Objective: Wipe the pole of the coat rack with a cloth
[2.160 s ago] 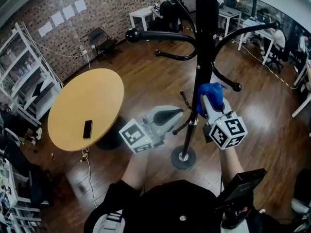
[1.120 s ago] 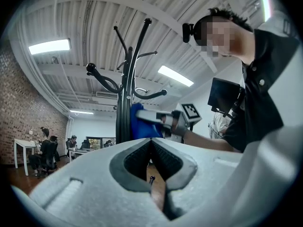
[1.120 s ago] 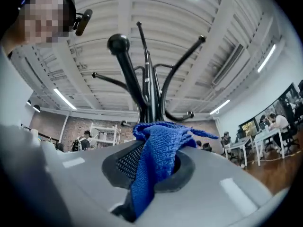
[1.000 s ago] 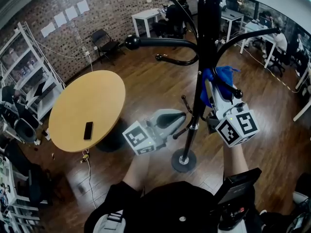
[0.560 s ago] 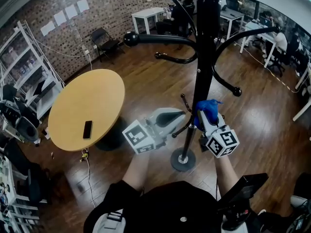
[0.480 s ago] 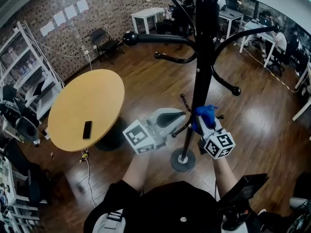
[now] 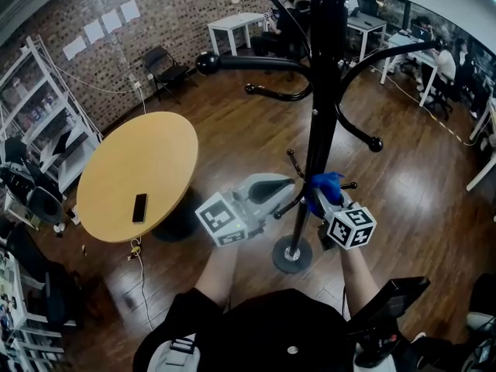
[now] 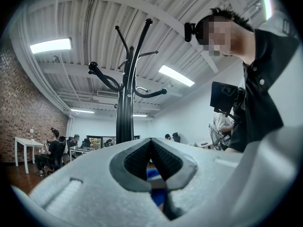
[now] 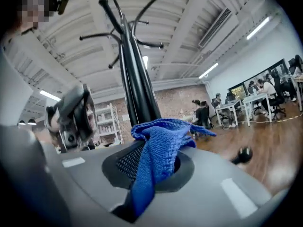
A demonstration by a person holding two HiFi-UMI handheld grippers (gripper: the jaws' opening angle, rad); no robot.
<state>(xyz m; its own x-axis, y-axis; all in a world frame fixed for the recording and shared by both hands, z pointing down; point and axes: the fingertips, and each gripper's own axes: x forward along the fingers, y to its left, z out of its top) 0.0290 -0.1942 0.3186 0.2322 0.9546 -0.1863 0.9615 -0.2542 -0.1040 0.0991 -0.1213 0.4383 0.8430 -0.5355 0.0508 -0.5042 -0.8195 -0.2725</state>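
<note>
Wood floor (image 7: 232,142) carries round table (image 7: 116,178), coat rack (image 7: 319,122).

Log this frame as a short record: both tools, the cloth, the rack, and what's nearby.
right hand-held gripper: shut on blue cloth
cloth position: against the lower part of the coat rack pole
left hand-held gripper: jaws together, nothing held, beside the pole
rack base: on wooden floor
nearby: round table with a phone on it
</note>
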